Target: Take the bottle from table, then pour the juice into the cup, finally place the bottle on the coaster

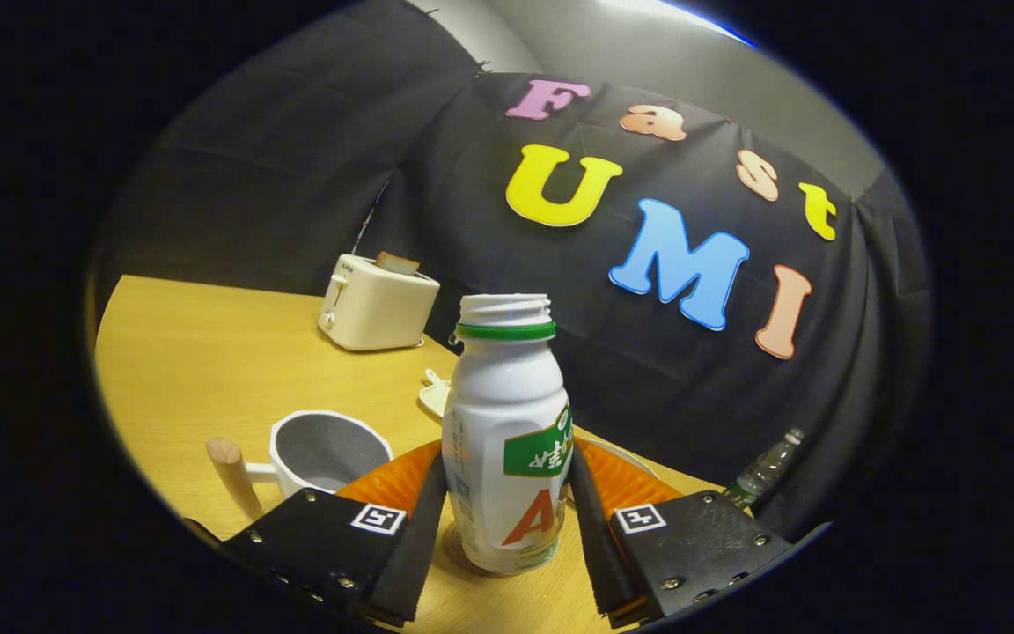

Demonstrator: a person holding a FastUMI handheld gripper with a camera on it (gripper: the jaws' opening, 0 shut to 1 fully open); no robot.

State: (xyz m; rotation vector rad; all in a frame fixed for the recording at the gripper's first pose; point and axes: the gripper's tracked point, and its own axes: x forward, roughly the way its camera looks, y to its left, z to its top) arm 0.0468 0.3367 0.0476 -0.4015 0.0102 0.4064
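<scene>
With my gripper (507, 519) clamped on the bottle (507, 440), which stands on the coaster (454, 546), I should spread the fingers slowly and back off without tipping it.

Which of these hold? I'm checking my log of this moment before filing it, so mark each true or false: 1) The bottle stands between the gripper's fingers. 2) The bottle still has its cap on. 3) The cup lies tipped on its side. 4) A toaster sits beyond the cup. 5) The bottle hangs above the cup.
1) True: the bottle stands upright between the fingers of the gripper, which flank its lower body.
2) False: its threaded mouth is bare; only a green ring sits below it.
3) False: the cup stands upright, mouth up, with a wooden handle.
4) True: the toaster sits farther back on the table.
5) False: the bottle stands beside the cup.
</scene>
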